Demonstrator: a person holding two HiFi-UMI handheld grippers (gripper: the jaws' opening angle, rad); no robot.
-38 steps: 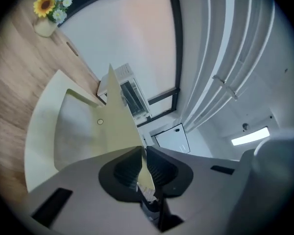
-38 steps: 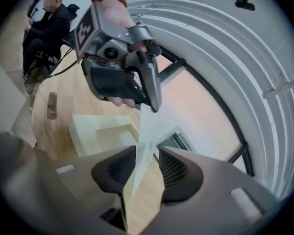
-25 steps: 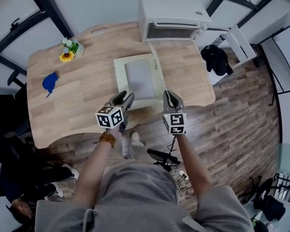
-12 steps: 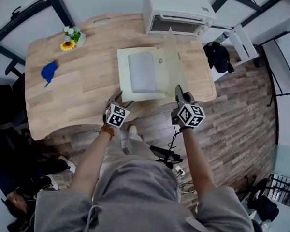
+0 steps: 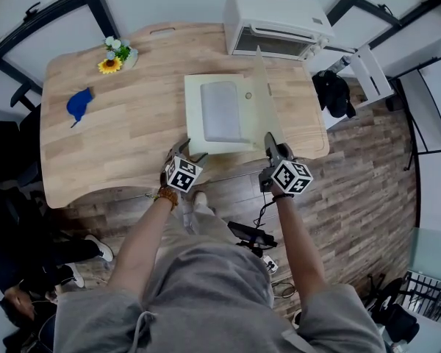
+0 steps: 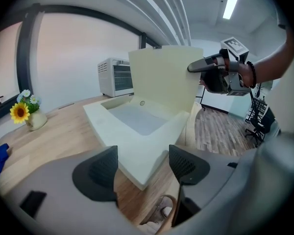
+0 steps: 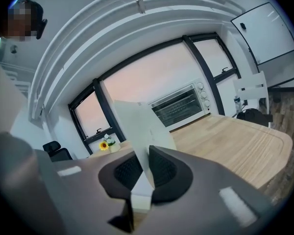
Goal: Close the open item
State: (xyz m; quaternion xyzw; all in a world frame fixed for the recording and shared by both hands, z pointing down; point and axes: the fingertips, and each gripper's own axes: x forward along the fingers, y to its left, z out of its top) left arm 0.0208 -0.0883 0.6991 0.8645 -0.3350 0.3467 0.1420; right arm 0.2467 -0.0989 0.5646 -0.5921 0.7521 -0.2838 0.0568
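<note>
**A:** What is the open item made of?

**B:** It's a flat, matte cream box (image 5: 193,116), rectangular, with a smooth grey panel (image 5: 220,111) sunk into its base. It lies on the pale wood-grain table (image 5: 117,145), near the person's edge and in front of the white toaster oven (image 5: 275,24).

**A:** Which way does it run?

**B:** Its long axis points away from the person, toward the oven. The lid (image 5: 264,101), a thin stiff cream sheet, stands roughly upright along the base's right long edge (almost edge-on from above), with its inner face turned left.

**A:** And the grippers?

**B:** The right gripper (image 5: 272,140) pinches the lid's near edge between dark ribbed pads (image 7: 162,169). Its jaws have just been easing apart slightly. The left gripper (image 5: 191,150) has just been opening. Its jaws are spread wide and grip nothing, just short of the base's near left corner.
</note>
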